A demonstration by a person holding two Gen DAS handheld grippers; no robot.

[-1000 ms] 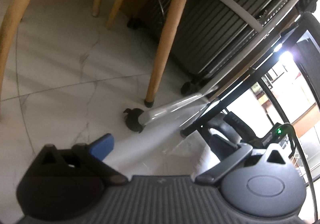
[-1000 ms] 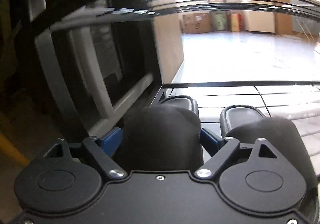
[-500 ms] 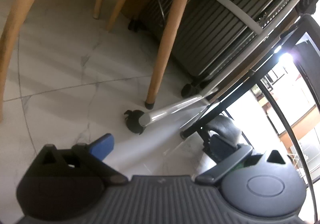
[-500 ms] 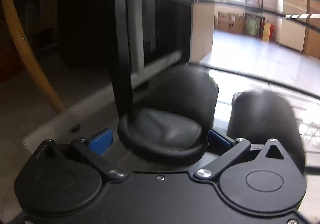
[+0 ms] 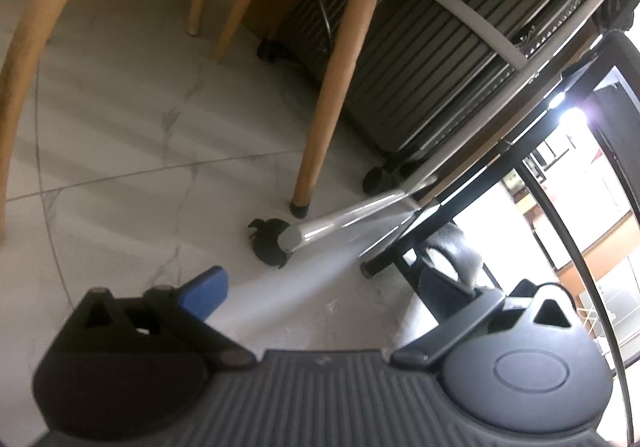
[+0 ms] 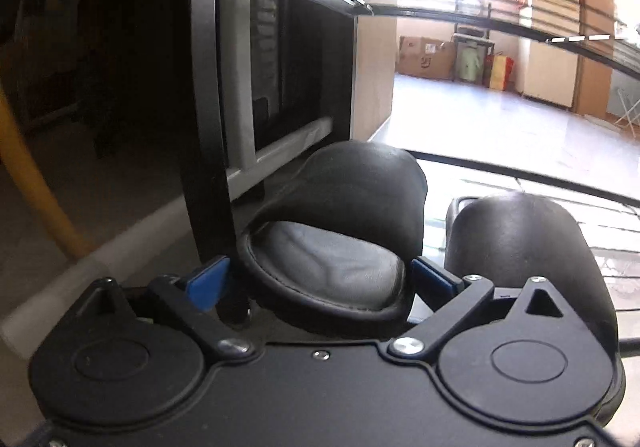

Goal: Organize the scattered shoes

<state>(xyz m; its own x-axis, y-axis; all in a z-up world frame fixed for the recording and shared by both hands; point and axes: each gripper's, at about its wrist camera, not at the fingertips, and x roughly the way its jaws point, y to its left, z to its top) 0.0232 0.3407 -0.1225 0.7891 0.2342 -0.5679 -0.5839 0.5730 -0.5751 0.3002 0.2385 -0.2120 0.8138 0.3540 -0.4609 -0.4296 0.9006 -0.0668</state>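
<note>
Left wrist cam sits low, tilted, facing the marble floor [image 5: 120,135] under chair legs. Right cam's right up on a black slipper [image 6: 340,231]; both catch the black shoe rack [image 6: 208,127].

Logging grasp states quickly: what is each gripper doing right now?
Left gripper: open, holding nothing.
Right gripper: jaws shut on the black slipper, beside a second black slipper.
</note>
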